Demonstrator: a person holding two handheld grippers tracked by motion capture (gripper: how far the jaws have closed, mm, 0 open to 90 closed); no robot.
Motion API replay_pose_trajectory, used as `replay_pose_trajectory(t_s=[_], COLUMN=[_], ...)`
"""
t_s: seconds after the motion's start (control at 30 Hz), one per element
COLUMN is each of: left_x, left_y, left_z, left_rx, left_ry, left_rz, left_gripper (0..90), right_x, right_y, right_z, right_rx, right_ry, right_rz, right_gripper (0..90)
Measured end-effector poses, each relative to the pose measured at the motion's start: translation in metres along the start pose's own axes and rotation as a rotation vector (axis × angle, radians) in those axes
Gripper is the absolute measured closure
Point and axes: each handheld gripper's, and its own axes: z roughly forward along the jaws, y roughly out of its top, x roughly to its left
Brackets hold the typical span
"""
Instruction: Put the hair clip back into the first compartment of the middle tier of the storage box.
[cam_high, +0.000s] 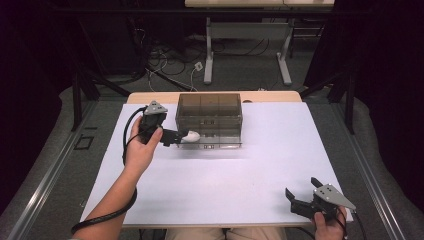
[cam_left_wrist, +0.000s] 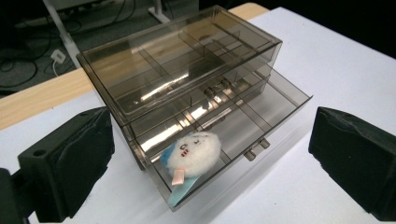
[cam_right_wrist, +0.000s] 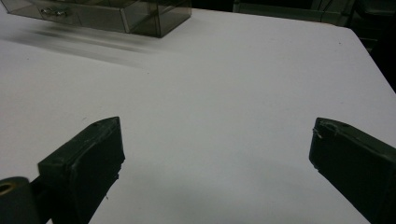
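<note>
A smoky clear drawer box (cam_high: 209, 114) stands at the back middle of the white table (cam_high: 225, 175). Its bottom drawer (cam_left_wrist: 261, 116) is pulled out. In the drawer's left compartment lies a small white plush toy (cam_left_wrist: 195, 150) on a pale blue piece; the same toy (cam_high: 192, 135) sits just ahead of my left gripper (cam_high: 176, 137). My left gripper (cam_left_wrist: 212, 140) is open, with its jaws wide on either side of the toy and apart from it. Low over the table's near right corner, my right gripper (cam_high: 300, 186) is open and holds nothing. From my right gripper (cam_right_wrist: 217, 128) the box (cam_right_wrist: 107, 14) is far off at the top left.
A wooden table edge (cam_high: 150, 97) runs behind the white sheet. Beyond it stand the metal legs of another desk (cam_high: 209, 55), with cables on the floor (cam_high: 165, 65). The left gripper's cable (cam_high: 107, 215) loops off the near left edge.
</note>
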Motion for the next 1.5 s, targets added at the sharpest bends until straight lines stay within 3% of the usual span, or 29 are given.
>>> replay_pose_trajectory(t_s=[0.2, 0.37, 0.7, 0.9, 1.27, 1.5], left_x=[0.003, 0.003, -0.008, -0.009, -0.002, 0.008], left_y=[-0.008, -0.015, -0.036, -0.05, -0.083, -0.105], left_z=[-0.011, -0.019, -0.045, -0.055, -0.077, -0.088], left_rx=[-0.056, -0.116, -0.24, -0.282, -0.334, -0.353], left_ry=[-0.021, -0.039, -0.075, -0.089, -0.069, -0.048], left_rz=[-0.002, -0.028, -0.078, -0.088, -0.108, -0.16], left_gripper=[0.4, 0.4, 0.4, 0.4, 0.4, 0.4], right_x=[0.0, 0.0, -0.001, -0.002, -0.002, -0.002], right_y=[-0.001, -0.001, -0.001, -0.001, -0.001, -0.001], right_z=[-0.001, -0.002, -0.005, -0.005, -0.005, -0.005], right_rx=[0.006, 0.002, -0.004, -0.013, -0.014, -0.006], right_ry=[-0.003, -0.008, -0.013, -0.012, -0.01, -0.012], right_rz=[0.001, 0.001, 0.013, 0.021, 0.023, 0.026], right_gripper=[2.7, 2.7, 2.7, 2.7, 2.7, 2.7])
